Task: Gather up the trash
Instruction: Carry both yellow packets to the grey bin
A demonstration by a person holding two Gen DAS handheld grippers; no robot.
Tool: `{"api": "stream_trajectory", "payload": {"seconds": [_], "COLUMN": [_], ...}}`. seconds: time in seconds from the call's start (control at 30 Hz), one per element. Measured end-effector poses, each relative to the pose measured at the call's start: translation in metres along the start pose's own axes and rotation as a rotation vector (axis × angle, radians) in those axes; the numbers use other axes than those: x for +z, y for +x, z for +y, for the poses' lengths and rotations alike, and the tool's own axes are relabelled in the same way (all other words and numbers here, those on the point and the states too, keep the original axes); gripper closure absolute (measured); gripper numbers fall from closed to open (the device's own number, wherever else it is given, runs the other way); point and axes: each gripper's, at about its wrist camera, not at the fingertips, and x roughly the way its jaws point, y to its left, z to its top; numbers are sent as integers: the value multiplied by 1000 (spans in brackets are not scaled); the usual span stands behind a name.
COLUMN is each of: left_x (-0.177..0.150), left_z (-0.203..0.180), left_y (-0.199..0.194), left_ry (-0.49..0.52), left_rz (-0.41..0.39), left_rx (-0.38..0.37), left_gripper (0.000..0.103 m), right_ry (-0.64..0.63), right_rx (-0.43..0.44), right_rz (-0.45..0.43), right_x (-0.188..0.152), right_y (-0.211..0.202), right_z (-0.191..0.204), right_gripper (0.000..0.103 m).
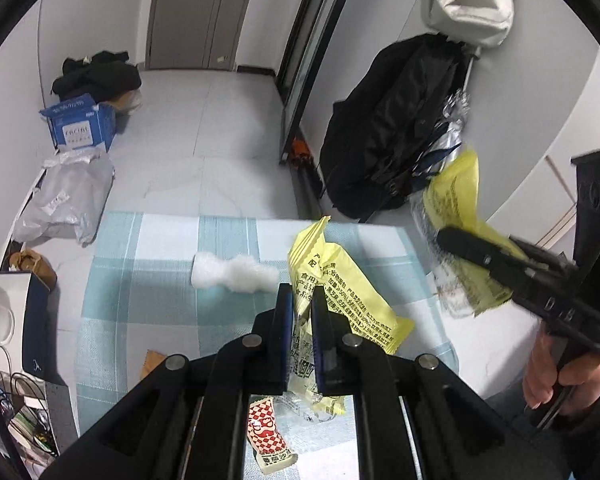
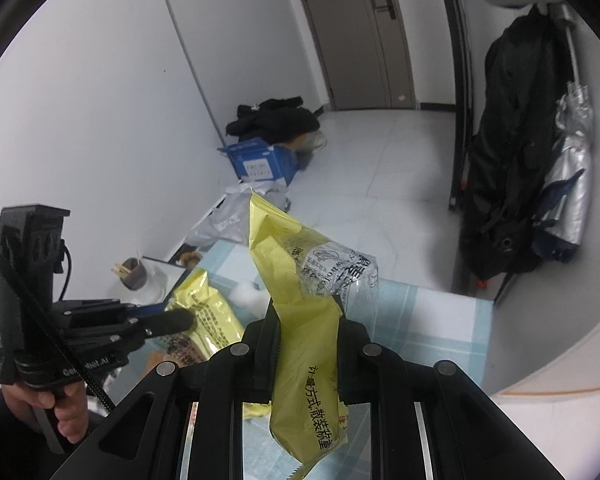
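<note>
Left wrist view: both grippers pinch a yellow wrapper each, above the checked cloth.
Left gripper (image 1: 301,312) fingers pressed onto yellow wrapper (image 1: 340,292), lifted over the blue checked tablecloth (image 1: 140,280); right gripper (image 2: 308,320) clamps a second yellow wrapper (image 2: 300,288) held in the air. Left to collect, by my read: white foam scrap (image 1: 232,272) and red-checked sachet (image 1: 270,436) lying on the cloth. No bin visible, so neither wrapper looks disposed of yet.

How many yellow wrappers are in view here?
2: one yellow wrapper pinched in the left gripper over the checked cloth, another held up by the right gripper. Others may be hidden.
</note>
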Motion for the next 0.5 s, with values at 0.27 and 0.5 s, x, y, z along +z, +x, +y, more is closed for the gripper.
{"api": "stream_trajectory", "payload": {"seconds": [0.27, 0.5], "left_x": [2, 8], "left_z": [-1, -10], "left_y": [-23, -45], "left_ry": [-34, -40], "left_rz": [-76, -153], "left_rx": [-56, -114], "left_gripper": [98, 98], "right_ry": [31, 43], "right_rx": [-49, -71], "right_rz": [-49, -95], "right_x": [-9, -13], "right_y": [-29, -62], "right_z": [8, 13], "right_gripper": [83, 83]}}
